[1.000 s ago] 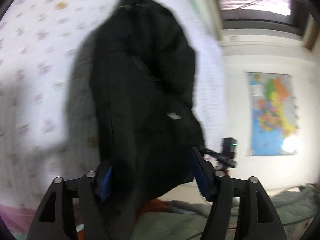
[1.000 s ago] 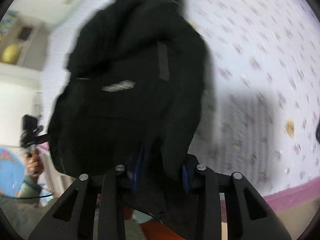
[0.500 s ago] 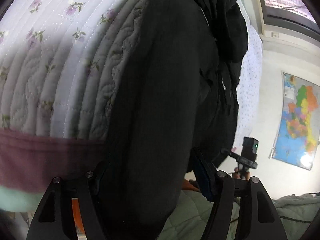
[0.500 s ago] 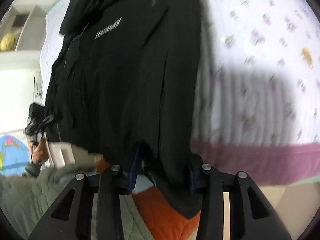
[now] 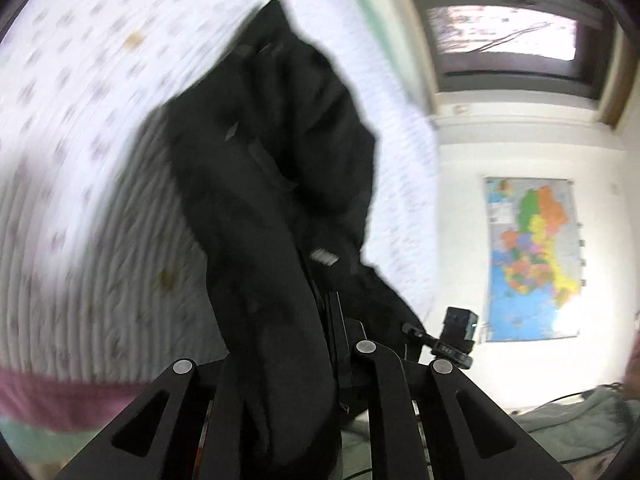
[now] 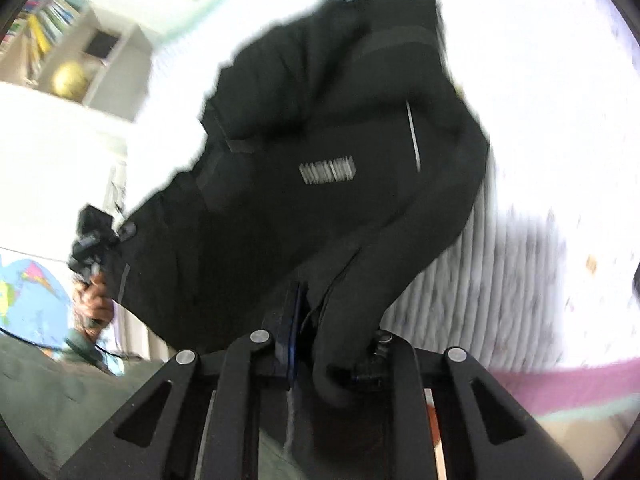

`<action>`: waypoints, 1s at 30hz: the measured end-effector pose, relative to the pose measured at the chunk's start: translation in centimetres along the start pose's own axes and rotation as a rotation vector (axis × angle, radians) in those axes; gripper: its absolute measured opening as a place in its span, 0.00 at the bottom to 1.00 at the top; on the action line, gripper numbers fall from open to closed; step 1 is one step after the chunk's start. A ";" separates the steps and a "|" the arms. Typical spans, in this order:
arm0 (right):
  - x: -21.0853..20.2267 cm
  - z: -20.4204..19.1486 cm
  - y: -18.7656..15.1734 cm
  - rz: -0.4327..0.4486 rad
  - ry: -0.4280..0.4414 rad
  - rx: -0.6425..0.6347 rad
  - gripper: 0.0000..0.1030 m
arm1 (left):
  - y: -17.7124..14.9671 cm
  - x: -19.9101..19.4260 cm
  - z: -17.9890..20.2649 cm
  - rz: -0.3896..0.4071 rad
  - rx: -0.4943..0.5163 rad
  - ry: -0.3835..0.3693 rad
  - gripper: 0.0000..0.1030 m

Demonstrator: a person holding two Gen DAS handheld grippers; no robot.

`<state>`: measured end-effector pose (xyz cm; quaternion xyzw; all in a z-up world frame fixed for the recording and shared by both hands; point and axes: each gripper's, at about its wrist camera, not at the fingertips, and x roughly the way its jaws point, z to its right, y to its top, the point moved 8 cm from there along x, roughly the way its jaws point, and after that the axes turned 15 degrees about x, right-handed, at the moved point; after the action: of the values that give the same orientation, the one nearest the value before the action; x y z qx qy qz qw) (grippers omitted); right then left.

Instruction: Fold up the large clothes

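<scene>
Black jacket gripped in both jaws, grey chest label (blurred, unreadable), floral quilt behind

A white quilted bedspread with small floral print fills the background, edged by a purple band. On the white wall hangs a colourful map, below a window. In the right wrist view, a shelf holds books and a yellow globe. A grey-green blanket lies low in the frame, and a blue globe-like map patch shows at the left edge
</scene>
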<state>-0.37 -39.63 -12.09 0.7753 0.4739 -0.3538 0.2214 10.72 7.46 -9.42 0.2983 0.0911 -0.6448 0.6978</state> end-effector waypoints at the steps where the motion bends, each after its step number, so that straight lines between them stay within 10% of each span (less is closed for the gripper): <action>1: -0.6 -0.5 1.0 0.022 0.013 -0.002 0.21 | 1.0 -0.3 0.4 0.016 0.008 -0.010 0.12; 12: -3.4 -2.1 14.0 0.185 0.066 0.072 0.21 | 12.8 0.2 1.2 0.141 -0.014 -0.081 0.13; 26: 8.7 6.5 27.7 0.095 -0.058 0.419 0.25 | 23.8 11.0 -11.5 0.048 -0.212 0.207 0.23; 30: 11.8 8.4 28.7 0.051 -0.061 0.487 0.25 | 24.6 13.0 -13.7 0.037 -0.269 0.191 0.23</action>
<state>25.91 -51.44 -26.32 0.8066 0.3479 -0.4751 0.0511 39.72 3.56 -19.77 0.2637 0.2368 -0.5826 0.7314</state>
